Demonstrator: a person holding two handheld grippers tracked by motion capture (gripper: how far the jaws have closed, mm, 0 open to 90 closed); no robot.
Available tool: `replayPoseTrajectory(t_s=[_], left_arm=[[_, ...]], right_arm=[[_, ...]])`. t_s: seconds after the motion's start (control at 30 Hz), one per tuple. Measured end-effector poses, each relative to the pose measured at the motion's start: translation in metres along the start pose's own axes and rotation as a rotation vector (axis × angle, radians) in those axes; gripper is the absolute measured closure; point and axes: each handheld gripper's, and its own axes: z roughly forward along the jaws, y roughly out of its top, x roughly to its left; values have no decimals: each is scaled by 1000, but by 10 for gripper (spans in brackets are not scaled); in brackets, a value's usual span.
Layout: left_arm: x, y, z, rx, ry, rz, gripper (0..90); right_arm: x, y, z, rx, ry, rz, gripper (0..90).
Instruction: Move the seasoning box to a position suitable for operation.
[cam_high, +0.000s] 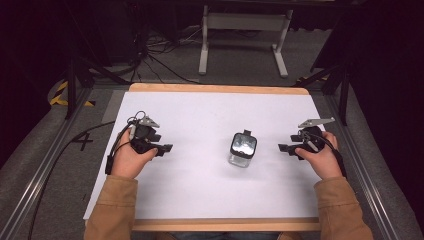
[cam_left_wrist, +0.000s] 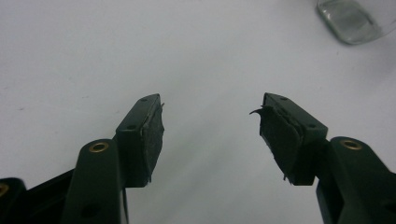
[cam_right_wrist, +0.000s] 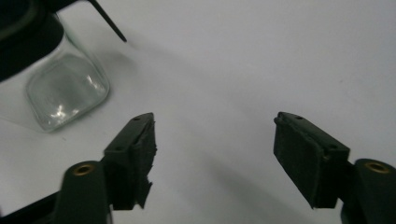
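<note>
One glass jar (cam_high: 243, 149) stands a little right of centre in the high view, on the one white table (cam_high: 210, 175); it is square-sided and clear, with a black clip or lid part at its top edge (what that part is, I cannot tell); two grippers flank it, one in each of the person's two hands, both resting on the sheet. The left gripper (cam_high: 162, 148) lies at centre left of that frame, the right gripper (cam_high: 283, 148) at centre right, each pointing inward at the jar; the jar is between them, apart from both and nearer the right one. In the left gripper view the jaws are spread wide over bare sheet, and the jar's base (cam_left_wrist: 348, 18) shows at the upper right corner; in the right gripper view the jaws are likewise spread with nothing between them, the jar (cam_right_wrist: 65, 88) at the upper left.
</note>
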Motion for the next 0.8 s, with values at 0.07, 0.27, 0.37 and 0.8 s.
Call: replayPoseTrajectory(t_s=[0.07,0.27,0.37,0.8], left_arm=[[1,-1,0,-1,4,-26,386],[-2,-2,-2,9,9,-12,337],[-5,-3,-7,-29,7,4,428],[-17,0,-4,-56,-7,32,562]], right_arm=[[1,-1,-3,-9,9,-20,246],[12,2,-1,9,32,-75,251],[20,6,-2,-18,46,-110,382],[57,11,14,-4,118,-150,900]])
